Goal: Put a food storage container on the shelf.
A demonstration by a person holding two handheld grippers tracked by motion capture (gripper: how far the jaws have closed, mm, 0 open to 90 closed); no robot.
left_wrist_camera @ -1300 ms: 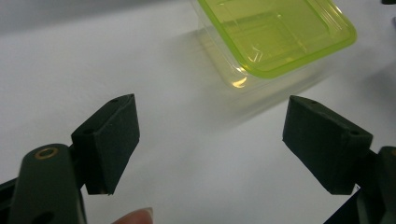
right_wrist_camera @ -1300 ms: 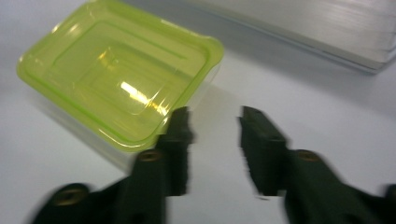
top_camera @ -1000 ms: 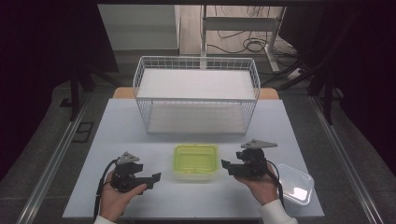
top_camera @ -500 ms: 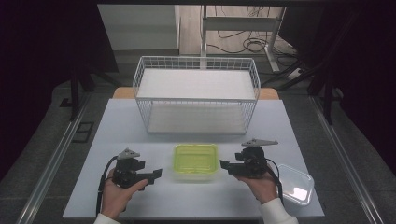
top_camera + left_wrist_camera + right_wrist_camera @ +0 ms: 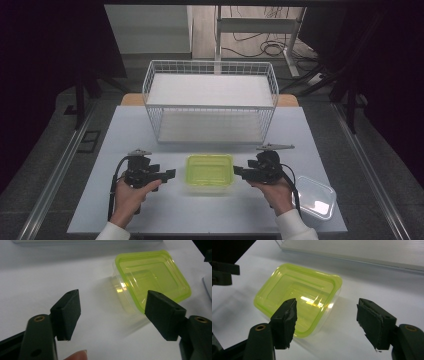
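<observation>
Two grippers, left (image 5: pixel 169 174) and right (image 5: pixel 239 171), flank your green-lidded container (image 5: pixel 209 171), jaws spread but just been closing. Nothing's gripped yet, so lifting's still ahead.

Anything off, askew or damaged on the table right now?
Nothing spilled or damaged. The clear plastic container with the yellow-green lid sits flat and closed between the two open grippers. A second clear plastic container sits apart at the white table's right corner, close to the edge.
</observation>
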